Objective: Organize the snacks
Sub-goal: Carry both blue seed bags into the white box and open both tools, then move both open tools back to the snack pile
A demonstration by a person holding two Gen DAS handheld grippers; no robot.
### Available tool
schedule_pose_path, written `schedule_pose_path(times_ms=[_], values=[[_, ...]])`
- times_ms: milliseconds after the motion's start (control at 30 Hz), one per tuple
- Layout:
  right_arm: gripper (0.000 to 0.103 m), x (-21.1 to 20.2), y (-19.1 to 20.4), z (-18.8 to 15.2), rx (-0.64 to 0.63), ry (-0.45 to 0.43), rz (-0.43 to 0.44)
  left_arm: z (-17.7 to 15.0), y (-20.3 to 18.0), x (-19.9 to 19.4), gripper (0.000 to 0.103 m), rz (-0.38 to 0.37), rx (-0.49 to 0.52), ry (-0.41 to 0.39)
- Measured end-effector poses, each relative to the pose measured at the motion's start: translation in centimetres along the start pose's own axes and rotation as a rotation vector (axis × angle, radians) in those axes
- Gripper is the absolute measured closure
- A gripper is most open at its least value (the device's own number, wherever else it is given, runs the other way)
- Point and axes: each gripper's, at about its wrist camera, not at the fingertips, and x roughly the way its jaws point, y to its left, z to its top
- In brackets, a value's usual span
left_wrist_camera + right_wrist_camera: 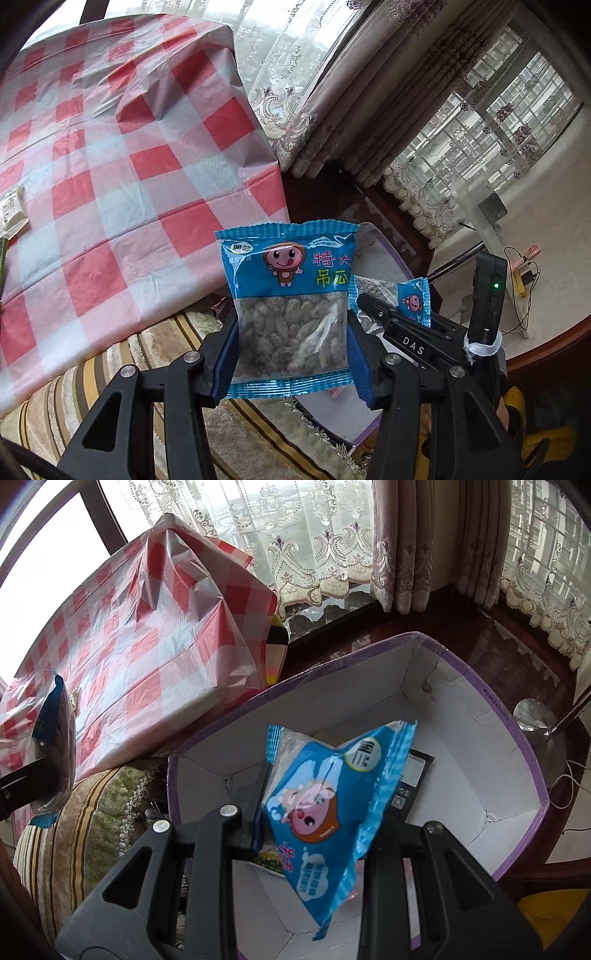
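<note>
In the left wrist view my left gripper (291,332) is shut on a blue snack packet (291,273) with a cartoon face and a clear window showing seeds; the packet stands upright between the blue pads (226,354). Over a white cardboard box with a purple rim (517,734), my right gripper (317,805) is shut on a second blue packet (332,775), which hangs tilted. Its right finger is hidden behind the packet. A dark packet (415,775) and a green-yellow one (273,862) lie in the box. The right gripper's packet (413,299) also shows in the left wrist view.
A table under a red-and-white checked cloth (110,166) stands left of the box, with a white sachet (13,210) on it. A striped cushion (92,812) lies between table and box. Lace curtains (314,554) and a metal stand base (532,716) are behind.
</note>
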Motion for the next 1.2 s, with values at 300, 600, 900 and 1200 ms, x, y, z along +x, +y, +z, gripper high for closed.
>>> schedule_pose_path(times_ms=[300, 600, 900, 1200], values=[[0.067, -0.1, -0.2, 0.5, 0.000, -0.001, -0.008, 0.9, -1.5, 2.3, 0.049, -0.035, 0.018, 0.027], [0.052, -0.8, -0.2, 0.9, 0.006, -0.014, -0.021, 1.0, -0.2, 2.6, 0.044, -0.026, -0.047, 0.039], [0.047, -1.5, 1.3, 1.2, -0.021, -0.013, -0.019, 0.8, 1.0, 0.9, 0.044, -0.018, -0.093, -0.013], [0.041, -2.1, 6.3, 1.2, -0.116, -0.005, 0.023, 0.8, 2.9, -2.0, 0.043, 0.059, -0.121, -0.094]])
